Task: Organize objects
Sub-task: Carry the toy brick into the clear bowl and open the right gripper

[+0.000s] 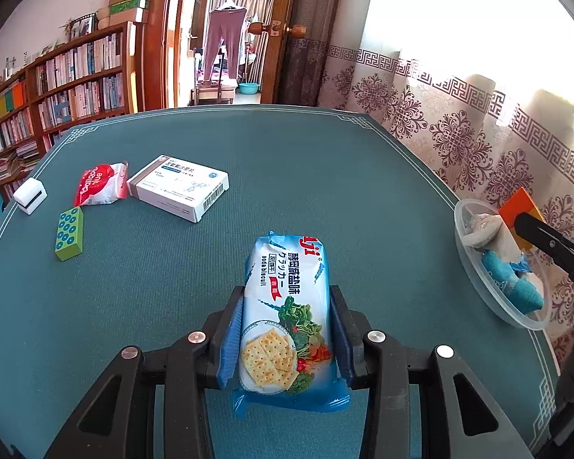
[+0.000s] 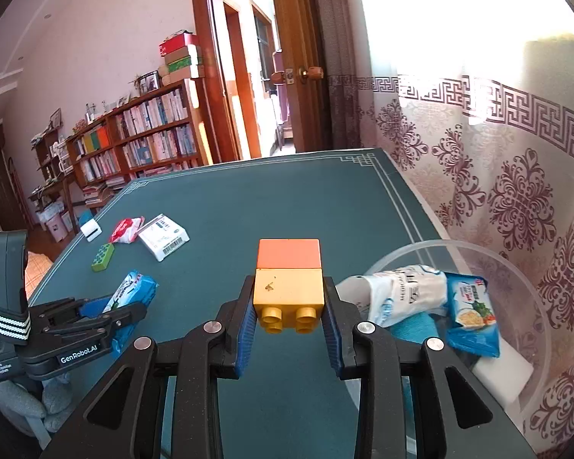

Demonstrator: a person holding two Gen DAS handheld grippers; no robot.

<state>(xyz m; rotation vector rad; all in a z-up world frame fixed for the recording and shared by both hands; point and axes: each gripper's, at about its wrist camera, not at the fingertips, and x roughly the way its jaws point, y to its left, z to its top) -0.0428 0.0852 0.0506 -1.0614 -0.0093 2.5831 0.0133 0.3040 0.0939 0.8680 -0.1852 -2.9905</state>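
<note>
While both grippers hang over the near part of the green table (image 1: 363, 176), most of its cloth lies bare: a wide open stretch runs from the middle to the far edge and the far right corner, where the white border line turns in a fret pattern. Along the right edge a patterned curtain (image 2: 516, 199) hangs close. A clear plastic bowl (image 2: 532, 294) sits at that right edge, near the front, already holding a white pouch (image 2: 401, 294), a small blue cracker packet (image 2: 470, 306) and something teal beneath them.

Toward the left edge a small cluster lies together: a white medicine box (image 1: 180, 187), a red-and-white sachet (image 1: 99, 185) touching its left end, a green studded brick (image 1: 69, 234) just in front of the sachet, and a little white block (image 1: 30, 195) at the very edge.

The left gripper (image 1: 287, 329) is clamped on a blue-and-white soda cracker pack (image 1: 287, 306), its blue pads pressing the long sides; the pack points away, printed with crackers and vegetables. The right gripper (image 2: 289, 321) grips a toy brick stack (image 2: 289, 279), yellow below with studs facing the camera, orange at the far end, held just left of the bowl's rim.
</note>
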